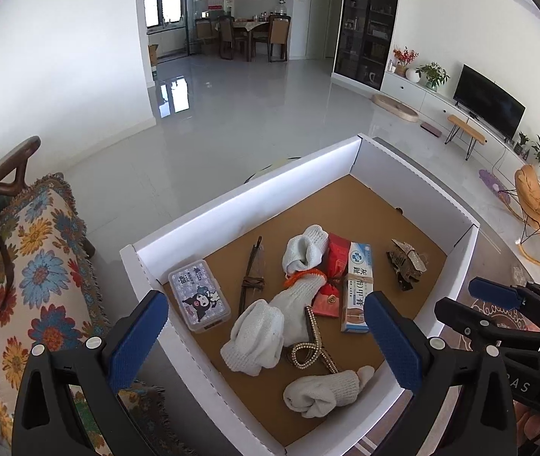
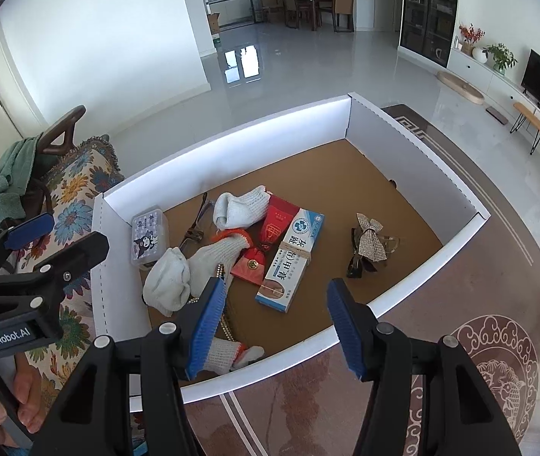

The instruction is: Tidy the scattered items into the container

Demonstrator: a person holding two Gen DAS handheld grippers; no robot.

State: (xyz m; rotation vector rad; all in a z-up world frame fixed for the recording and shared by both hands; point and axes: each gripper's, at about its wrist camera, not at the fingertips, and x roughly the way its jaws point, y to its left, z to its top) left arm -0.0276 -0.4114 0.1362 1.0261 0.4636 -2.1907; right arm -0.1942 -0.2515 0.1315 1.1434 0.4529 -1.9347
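Socks (image 1: 255, 336) and gloves sit soft and light in the white box (image 1: 232, 205); pinch a bunched fold. Both tongs, left (image 1: 266, 338) and right (image 2: 275, 325), hang wide open, empty.

Both the left gripper (image 1: 266, 326) and the right gripper (image 2: 275, 321) are matte black angular frames with triangular cut-outs, silver round screw heads, ribbed blue pads on the jaws, and white "GenRobot.AI" lettering on the side.

Matt cardboard box (image 2: 232, 144), knit gloves (image 2: 232, 209)
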